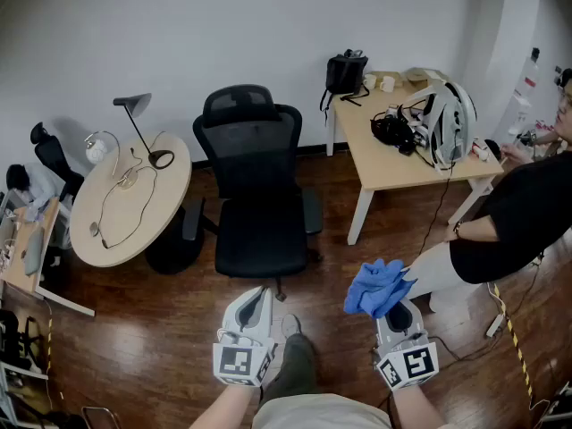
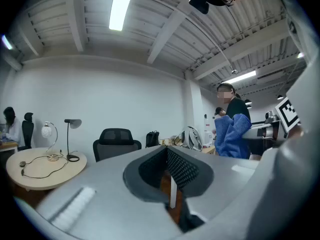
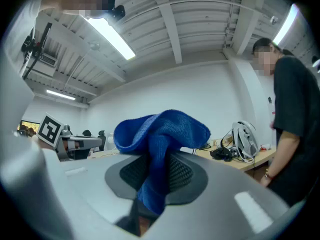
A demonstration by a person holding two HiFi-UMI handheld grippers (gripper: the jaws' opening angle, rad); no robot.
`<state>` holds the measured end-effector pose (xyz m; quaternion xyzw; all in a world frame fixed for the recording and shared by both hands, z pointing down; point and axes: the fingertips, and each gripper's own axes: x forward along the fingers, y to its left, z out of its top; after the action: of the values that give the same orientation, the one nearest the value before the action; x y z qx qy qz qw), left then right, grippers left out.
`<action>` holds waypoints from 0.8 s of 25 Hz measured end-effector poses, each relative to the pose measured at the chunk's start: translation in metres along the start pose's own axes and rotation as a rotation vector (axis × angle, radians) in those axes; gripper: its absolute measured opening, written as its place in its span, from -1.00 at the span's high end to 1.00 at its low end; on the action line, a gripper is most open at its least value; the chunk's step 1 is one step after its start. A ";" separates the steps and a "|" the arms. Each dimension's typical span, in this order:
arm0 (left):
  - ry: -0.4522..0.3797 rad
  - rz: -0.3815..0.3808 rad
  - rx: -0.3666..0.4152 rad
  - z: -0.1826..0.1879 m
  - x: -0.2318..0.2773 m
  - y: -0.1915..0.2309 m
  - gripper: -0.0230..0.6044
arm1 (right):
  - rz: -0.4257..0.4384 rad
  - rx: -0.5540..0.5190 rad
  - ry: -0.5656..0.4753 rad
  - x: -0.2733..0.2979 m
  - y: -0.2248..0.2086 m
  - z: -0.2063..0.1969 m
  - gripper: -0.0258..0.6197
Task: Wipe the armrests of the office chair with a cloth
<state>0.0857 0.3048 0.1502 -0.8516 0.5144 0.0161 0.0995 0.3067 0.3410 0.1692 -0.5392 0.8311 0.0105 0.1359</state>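
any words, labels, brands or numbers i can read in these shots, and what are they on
None can be read.
Left cube and right cube: black-and-white square patterns only, no letters or digits.
Bottle by the far wall: any label is too small to read.
Backpack on the desk: no brand can be made out.

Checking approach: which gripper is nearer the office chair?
Left. Left gripper is just in front of the office chair; right gripper, clamping the blue cloth, is farther aside.

The wooden floor (image 1: 161, 347) bears office chair (image 1: 255, 199), round table (image 1: 165, 195)
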 end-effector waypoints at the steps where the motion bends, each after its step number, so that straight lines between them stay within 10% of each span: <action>1: 0.024 -0.001 0.004 -0.010 0.021 0.020 0.75 | -0.004 0.005 0.012 0.030 -0.006 -0.015 0.68; 12: 0.220 -0.036 0.009 -0.162 0.262 0.192 0.75 | -0.016 -0.014 0.110 0.341 -0.091 -0.169 0.68; 20: 0.242 -0.006 -0.057 -0.334 0.361 0.254 0.75 | -0.041 0.084 0.545 0.491 -0.194 -0.474 0.69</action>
<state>0.0069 -0.1869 0.3918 -0.8514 0.5193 -0.0724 0.0127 0.1919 -0.2567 0.5345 -0.5328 0.8256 -0.1721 -0.0705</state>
